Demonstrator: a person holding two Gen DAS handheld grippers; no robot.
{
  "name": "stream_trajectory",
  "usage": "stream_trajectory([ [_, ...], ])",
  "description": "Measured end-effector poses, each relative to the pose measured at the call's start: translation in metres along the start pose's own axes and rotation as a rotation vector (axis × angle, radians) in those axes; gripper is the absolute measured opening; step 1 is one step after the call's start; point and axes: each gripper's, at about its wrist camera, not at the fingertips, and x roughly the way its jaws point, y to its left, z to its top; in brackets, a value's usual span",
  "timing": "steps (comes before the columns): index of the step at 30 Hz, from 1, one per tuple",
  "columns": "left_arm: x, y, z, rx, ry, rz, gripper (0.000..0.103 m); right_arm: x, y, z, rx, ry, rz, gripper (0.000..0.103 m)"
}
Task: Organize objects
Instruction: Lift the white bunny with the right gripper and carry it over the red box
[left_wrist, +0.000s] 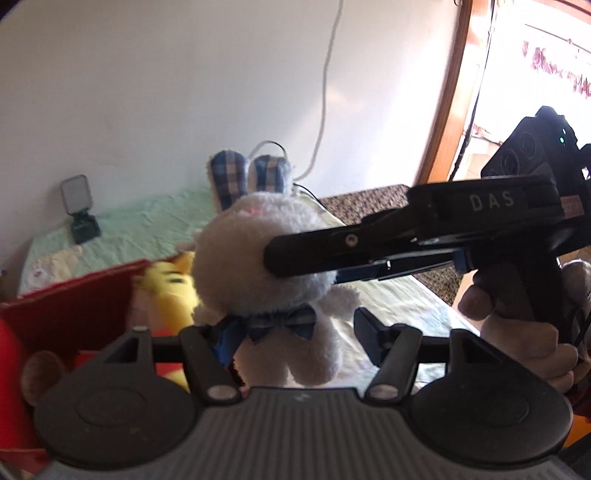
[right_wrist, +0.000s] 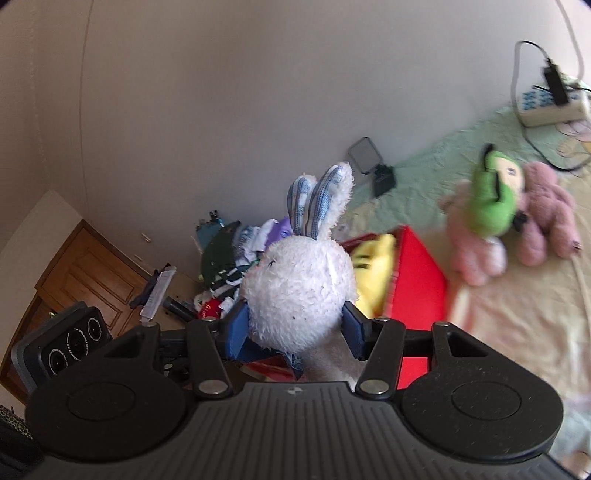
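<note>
White plush makes up the rabbit, which has blue checked ears and a blue bow tie and sits in the centre of both wrist views, lifted clear of the bed. In the right wrist view the right gripper has its blue pads pressed against both sides of the rabbit's round head, jaws about half open and closed on it. In the left wrist view the left gripper stands low in the frame around the rabbit's body; its left pad touches the toy near the bow tie, while the right pad appears to stand slightly off the plush, so I cannot tell whether this one truly grips. The right gripper crosses that view from the right, held by a hand. Behind the rabbit, at centre right of the right wrist view, a red box holds a yellow plush toy. On the bed cover, in the right part of that frame, lie a pink plush toy and a green plush toy.
</note>
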Motion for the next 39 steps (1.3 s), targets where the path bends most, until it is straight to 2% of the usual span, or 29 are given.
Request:
stream_trajectory([
  [4,-0.018,0.053,0.003,-0.046,-0.017,0.023,0.065,0.049,0.026,0.008,-0.026,0.001,-0.004,0.056],
  [9,-0.020,0.122,0.000,-0.128,0.022,0.042,0.065,0.111,0.040,0.014,0.037,0.062,-0.043,0.056],
  [15,0.005,0.182,-0.028,-0.245,0.113,0.012,0.065,0.167,0.040,0.007,0.057,0.158,-0.173,0.056],
  [24,0.051,0.205,-0.059,-0.286,0.231,-0.014,0.066,0.210,0.024,-0.007,0.067,0.299,-0.380,0.056],
  [30,0.062,0.208,-0.068,-0.284,0.266,-0.022,0.069,0.228,0.017,-0.011,0.028,0.349,-0.511,0.056],
  [39,0.057,0.206,-0.071,-0.289,0.261,-0.030,0.076,0.211,0.024,-0.008,0.023,0.283,-0.508,0.057],
])
